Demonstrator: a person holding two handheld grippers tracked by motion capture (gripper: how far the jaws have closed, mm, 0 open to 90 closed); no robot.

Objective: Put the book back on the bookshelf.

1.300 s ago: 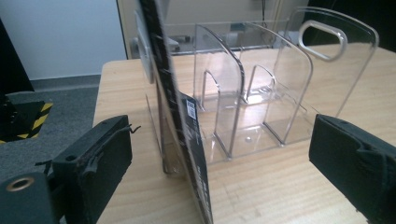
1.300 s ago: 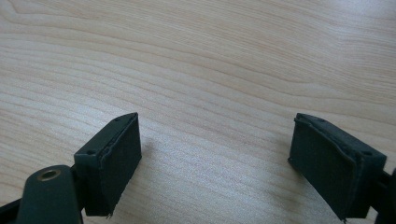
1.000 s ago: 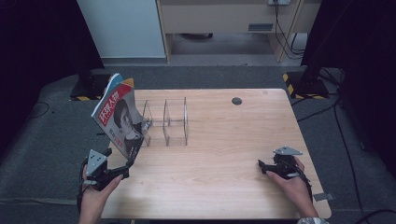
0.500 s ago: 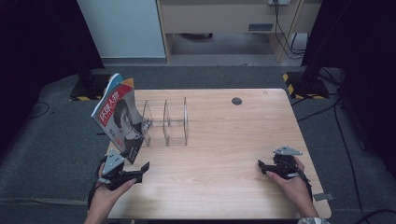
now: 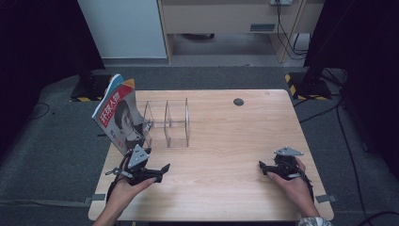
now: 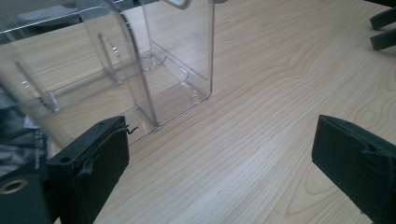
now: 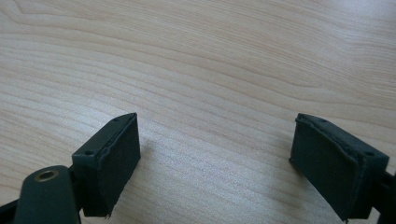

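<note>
- The magazine (image 5: 120, 117) stood tilted in the rack (image 5: 167, 123), left of centre; it looked light and floppy, so you should have pinched it near the spine.
- Your left gripper (image 5: 155, 170) sat just below it, jaws spread wide, holding nothing.
- Your right gripper (image 5: 266, 168), lower right, was well apart, also released.

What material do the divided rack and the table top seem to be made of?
The rack looks like clear, glossy plastic: the wood shows through its walls, and its edges shine. The table top looks like pale wood or wood-look laminate with a matt finish, because grain lines run across it.
</note>
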